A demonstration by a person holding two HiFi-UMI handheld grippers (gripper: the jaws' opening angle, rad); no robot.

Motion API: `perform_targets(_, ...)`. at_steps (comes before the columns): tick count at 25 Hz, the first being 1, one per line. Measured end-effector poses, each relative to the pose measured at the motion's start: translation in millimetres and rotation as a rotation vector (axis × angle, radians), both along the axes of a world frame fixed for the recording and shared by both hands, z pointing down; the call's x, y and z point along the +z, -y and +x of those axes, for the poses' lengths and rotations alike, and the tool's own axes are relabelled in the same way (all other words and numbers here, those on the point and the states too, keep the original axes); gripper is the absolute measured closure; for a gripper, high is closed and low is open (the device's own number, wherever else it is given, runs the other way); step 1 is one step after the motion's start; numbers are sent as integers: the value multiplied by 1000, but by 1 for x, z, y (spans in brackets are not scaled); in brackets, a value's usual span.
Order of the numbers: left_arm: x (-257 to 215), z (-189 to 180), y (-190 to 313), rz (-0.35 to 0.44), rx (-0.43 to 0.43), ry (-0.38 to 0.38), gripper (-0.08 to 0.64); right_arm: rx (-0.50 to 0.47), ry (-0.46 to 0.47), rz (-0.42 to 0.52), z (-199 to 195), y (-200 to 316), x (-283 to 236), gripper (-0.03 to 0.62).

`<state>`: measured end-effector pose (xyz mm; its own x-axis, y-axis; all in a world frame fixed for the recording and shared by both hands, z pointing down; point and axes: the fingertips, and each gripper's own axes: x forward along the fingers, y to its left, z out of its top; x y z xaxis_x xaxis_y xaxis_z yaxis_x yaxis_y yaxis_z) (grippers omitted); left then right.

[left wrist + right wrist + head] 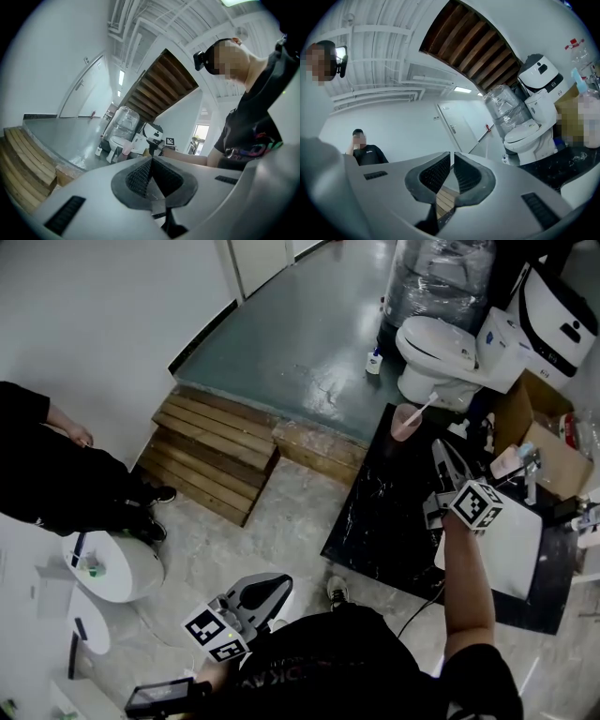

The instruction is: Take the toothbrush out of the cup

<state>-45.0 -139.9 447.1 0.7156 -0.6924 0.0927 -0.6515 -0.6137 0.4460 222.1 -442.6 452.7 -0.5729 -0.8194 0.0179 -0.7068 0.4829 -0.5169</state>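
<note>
A pink cup point(406, 422) stands at the far edge of the black marble counter point(384, 521), and a white toothbrush point(423, 409) leans out of it to the right. My right gripper point(439, 444) hovers over the counter just right of and nearer than the cup, pointing toward it, with its jaws shut on nothing. The cup does not show in the right gripper view, where the pads point(440, 171) almost touch. My left gripper point(284, 583) is held low beside my body, far from the counter, and it is shut and empty. In the left gripper view the cup point(126, 148) shows small and far off.
A white toilet point(441, 348) stands behind the cup, with a wrapped water bottle point(441, 277) beyond it. A white basin point(511, 540) and a cardboard box point(553, 451) lie to the right. Wooden steps point(211, 460) sit on the left, near a person in black point(56, 474).
</note>
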Motion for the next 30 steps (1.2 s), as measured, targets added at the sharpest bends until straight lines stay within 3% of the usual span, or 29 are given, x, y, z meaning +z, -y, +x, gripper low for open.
perform_targets(11, 5, 1, 13, -32, -93, -9, 552, 23, -91, -81, 12, 89, 42, 524)
perform_targets(30, 12, 4, 9, -79, -200, -13, 552, 26, -42, -161, 10, 156, 68, 517)
